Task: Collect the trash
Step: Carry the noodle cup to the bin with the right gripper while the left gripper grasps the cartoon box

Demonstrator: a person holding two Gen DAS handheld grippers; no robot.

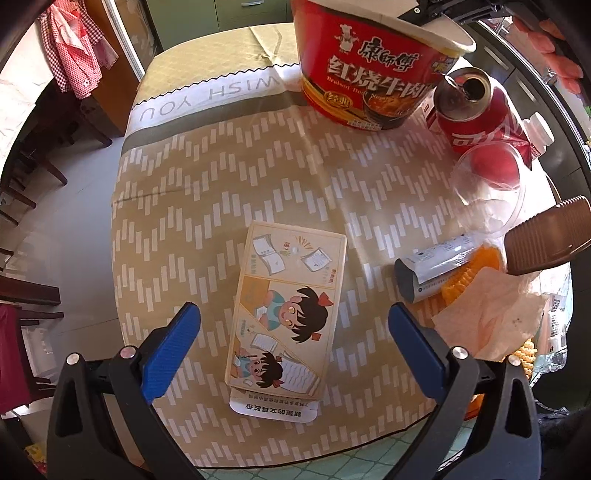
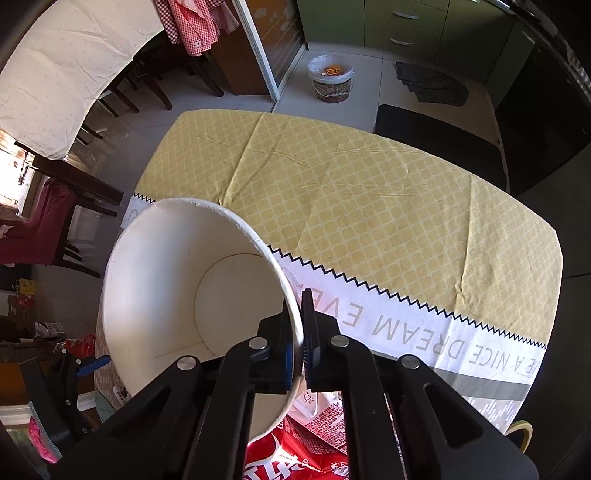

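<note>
A table [image 1: 229,177] draped in a tan and yellow patterned cloth fills both views, set on a pale tiled floor with dark wooden chairs off to one side.

Nearest the left wrist camera, the left gripper [image 1: 293,325] stands wide apart, its blue pads holding nothing, straddling a flat cartoon-printed box [image 1: 286,314] that lies on the cloth between them. To the right of the box lie a crumpled tissue [image 1: 491,314], some orange wrapper [image 1: 476,266] and a rolled grey-and-white packet [image 1: 432,264] resting on the wrapper. Beyond these sits a clear plastic cup [image 1: 487,188] on its side, then a red cola can [image 1: 480,110] with its opened top showing, tipped over beside the red instant noodle bowl [image 1: 373,74]. The bowl is tilted, with its rim toward the upper right.

From the right wrist camera, the right gripper [image 2: 298,339] is pinched tight on the noodle bowl's rim, one finger inside the white interior and one outside; the bowl's inside looks bare. Red packaging [image 2: 295,458] lies just below it. Farther off, across the yellow part of the cloth, a bin [image 2: 331,79] lined with a white bag stands on the floor near green cabinets [image 2: 399,22].
</note>
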